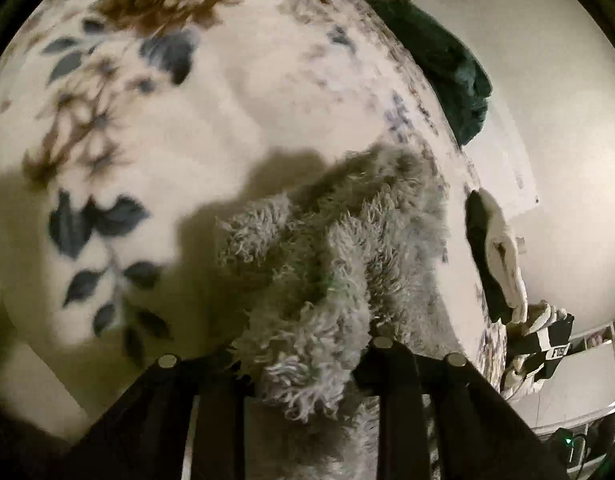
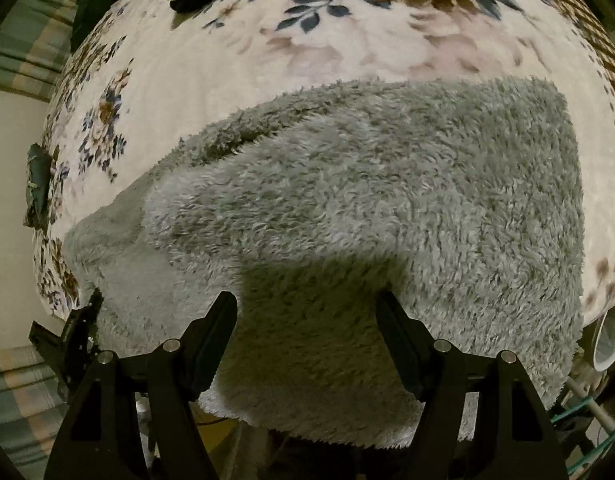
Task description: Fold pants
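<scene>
A: Pants [image 2: 347,208] are grey shaggy fleece, spread across the floral blanket [image 2: 267,72] on the bed. Handling guess?

B: Soft, light, floppy. No stiffness, so they'll drape and sag wherever they're lifted. The pile looks grippy, not slick, and nothing about them is fragile. Best hold is likely an edge or corner, pinched through all layers (the near hem hangs over the bed edge, easy to reach).

A: Left tool [image 1: 299,364]?

B: Clenched on a bunched wad of the fleece. Fabric fills the gap between its fingers [image 1: 391,360] and rises in a ridge just ahead of them. That view is blurred, so which part of the pants it holds can't be told.

A: Right tool [image 2: 307,320]?

B: Released, fingers [image 2: 219,328] spread wide with nothing between them. It hovers over the near part of the pants; the fabric passes under both fingers and its shadow falls on the pile between them. Contact can't be told.

A: Anything else?

B: Dark clothing [image 1: 447,64] lies at the bed's far edge, well apart from the pants.
</scene>
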`<state>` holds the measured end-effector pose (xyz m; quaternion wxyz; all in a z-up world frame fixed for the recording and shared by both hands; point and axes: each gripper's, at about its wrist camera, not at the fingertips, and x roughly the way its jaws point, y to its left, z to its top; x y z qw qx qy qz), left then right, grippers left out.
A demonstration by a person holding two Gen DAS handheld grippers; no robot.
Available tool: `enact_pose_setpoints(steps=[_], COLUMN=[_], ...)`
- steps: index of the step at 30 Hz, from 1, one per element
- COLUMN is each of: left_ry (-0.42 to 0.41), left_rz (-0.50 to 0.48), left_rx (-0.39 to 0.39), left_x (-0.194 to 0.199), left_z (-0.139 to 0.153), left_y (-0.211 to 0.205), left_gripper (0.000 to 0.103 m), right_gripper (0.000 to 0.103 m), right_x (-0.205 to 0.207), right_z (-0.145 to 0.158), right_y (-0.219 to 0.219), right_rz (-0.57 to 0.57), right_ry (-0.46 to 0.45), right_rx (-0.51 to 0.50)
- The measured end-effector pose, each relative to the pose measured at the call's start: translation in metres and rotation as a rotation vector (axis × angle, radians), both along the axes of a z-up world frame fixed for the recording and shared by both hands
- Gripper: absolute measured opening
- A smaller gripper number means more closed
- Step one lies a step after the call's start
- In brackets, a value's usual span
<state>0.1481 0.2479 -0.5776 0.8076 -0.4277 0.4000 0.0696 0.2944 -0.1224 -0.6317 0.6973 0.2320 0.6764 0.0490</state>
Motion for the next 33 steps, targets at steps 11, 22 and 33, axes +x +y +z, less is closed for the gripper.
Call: enact_pose_setpoints(steps=[11,22,33], left_ry=[-0.266,-0.245,-0.013], left_rz=[-0.211,-0.716,-0.975], left_rx=[0.136,0.076,0.288], left_x=[0.001,-0.008,-0.013], left_z=[0.161,0.18,0.117], left_y=[-0.099,-0.343,-0.486], left_gripper=[0.019,0.018,0.031], right_gripper=[0.074,0.074,0.074], right_x=[-0.026,-0.098,-0.15], right_z=[0.015,0.014,-0.011], right_y=[-0.067,-0.192,-0.316], right_rz=[-0.129,-0.309,-0.491], right_ry=[-0.056,-0.062,-0.03], right_rx=[0.103,0.105,0.051])
